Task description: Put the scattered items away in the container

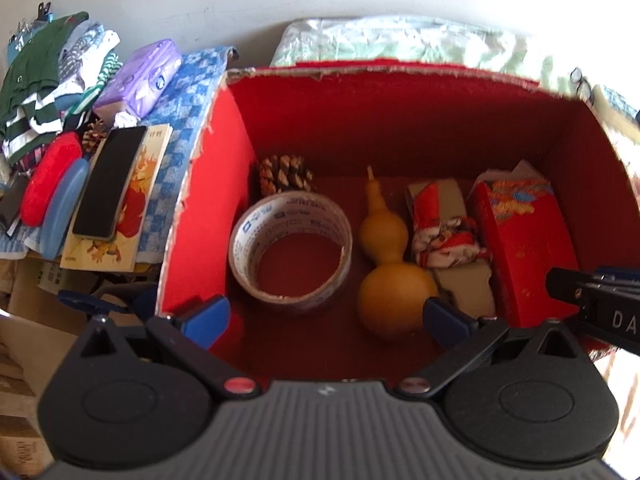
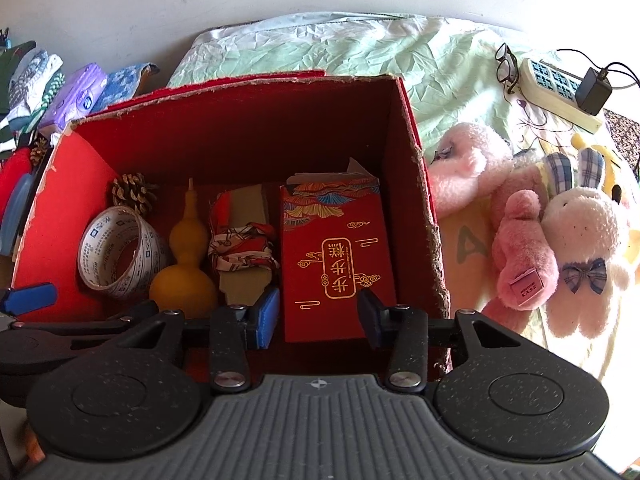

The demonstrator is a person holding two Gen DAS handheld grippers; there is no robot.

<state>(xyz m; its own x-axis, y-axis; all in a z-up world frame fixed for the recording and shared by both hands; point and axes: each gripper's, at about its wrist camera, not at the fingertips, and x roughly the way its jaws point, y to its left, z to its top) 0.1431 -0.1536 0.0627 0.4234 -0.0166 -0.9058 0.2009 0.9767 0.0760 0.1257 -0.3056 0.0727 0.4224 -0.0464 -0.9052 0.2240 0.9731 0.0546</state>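
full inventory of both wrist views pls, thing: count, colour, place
box: 1, red, centre
tape roll: 1, white-printed, box floor left
pine cones: 2, brown; one in box back left, one on the left pile
gourd: 1, yellow, box middle
cloth-wrapped card: 1, tan with red-white cloth, right of gourd
red packet: 1, red with gold print, box right
phone: 1, black, on book left of box
tissue pack: 1, purple, left pile
plush toys: several, pink and white, right of box
power strip: 1, cream, far right
glasses: 1, black, beside strip
left gripper: open, over box
right gripper: open, over packet
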